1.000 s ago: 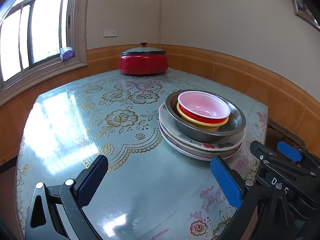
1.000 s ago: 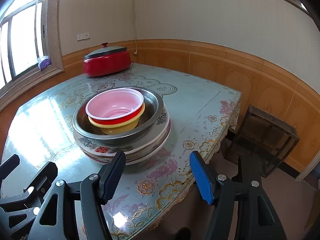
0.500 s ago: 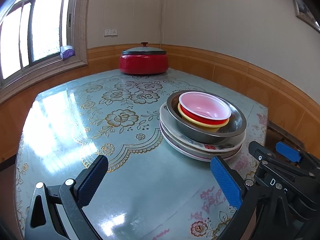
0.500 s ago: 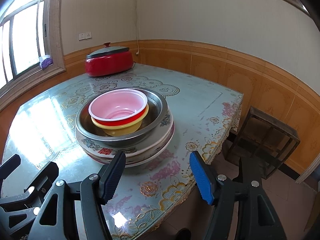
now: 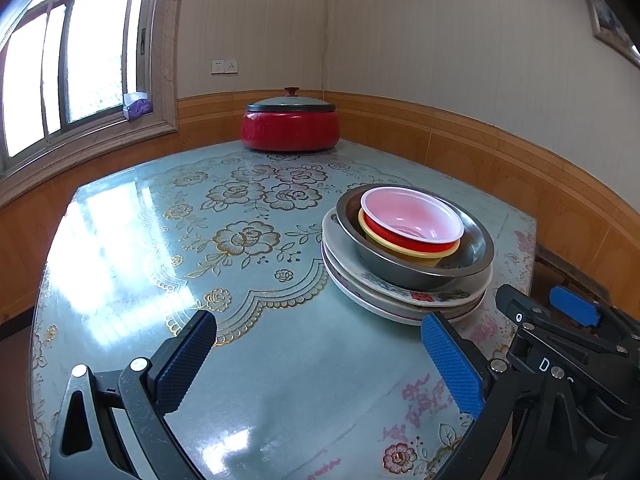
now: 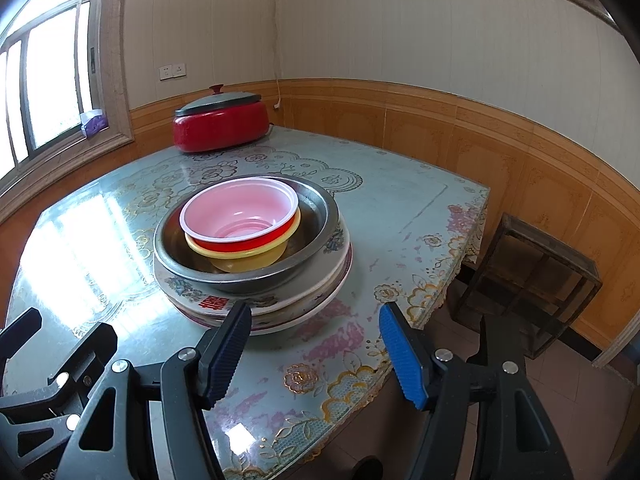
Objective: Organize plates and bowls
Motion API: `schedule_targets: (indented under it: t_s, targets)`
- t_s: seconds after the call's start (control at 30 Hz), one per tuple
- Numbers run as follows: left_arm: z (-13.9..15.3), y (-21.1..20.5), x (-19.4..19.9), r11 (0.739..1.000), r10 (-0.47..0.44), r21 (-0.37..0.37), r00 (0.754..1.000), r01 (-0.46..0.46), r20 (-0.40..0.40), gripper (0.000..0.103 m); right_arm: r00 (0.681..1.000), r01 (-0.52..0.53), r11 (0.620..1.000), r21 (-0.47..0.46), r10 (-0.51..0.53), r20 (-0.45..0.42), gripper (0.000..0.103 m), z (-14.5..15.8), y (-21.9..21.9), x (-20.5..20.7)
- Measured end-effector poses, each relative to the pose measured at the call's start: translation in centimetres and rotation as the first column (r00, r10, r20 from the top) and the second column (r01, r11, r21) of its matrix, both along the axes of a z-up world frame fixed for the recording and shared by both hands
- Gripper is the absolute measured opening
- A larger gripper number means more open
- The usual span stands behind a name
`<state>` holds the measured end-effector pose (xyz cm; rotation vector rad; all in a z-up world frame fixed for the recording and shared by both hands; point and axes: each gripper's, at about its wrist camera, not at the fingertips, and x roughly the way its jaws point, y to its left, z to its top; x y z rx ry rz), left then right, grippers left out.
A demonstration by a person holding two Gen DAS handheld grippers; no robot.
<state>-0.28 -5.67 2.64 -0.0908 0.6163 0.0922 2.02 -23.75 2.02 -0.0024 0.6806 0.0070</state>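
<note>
A stack of patterned plates sits on the table, towards its right edge. A steel bowl rests on the plates. Nested inside it are a yellow bowl and, on top, a red bowl with a pink inside. My left gripper hangs open over the table in front of the stack and slightly to its left. My right gripper is open too, just short of the plates' near rim. Neither holds nor touches anything.
A red pot with a grey lid stands at the far edge of the flower-patterned table. A dark wooden stool stands on the floor beyond the table's right edge. A tissue pack lies on the window sill.
</note>
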Motion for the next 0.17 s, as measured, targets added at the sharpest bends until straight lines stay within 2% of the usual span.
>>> schedule_targets:
  t_s: [0.17]
  targets:
    - [-0.02, 0.22, 0.01, 1.0, 0.002, -0.002, 1.0, -0.002, -0.006, 0.103, 1.0, -0.002, 1.0, 0.001, 0.002, 0.001, 0.067, 0.01, 0.06, -0.08]
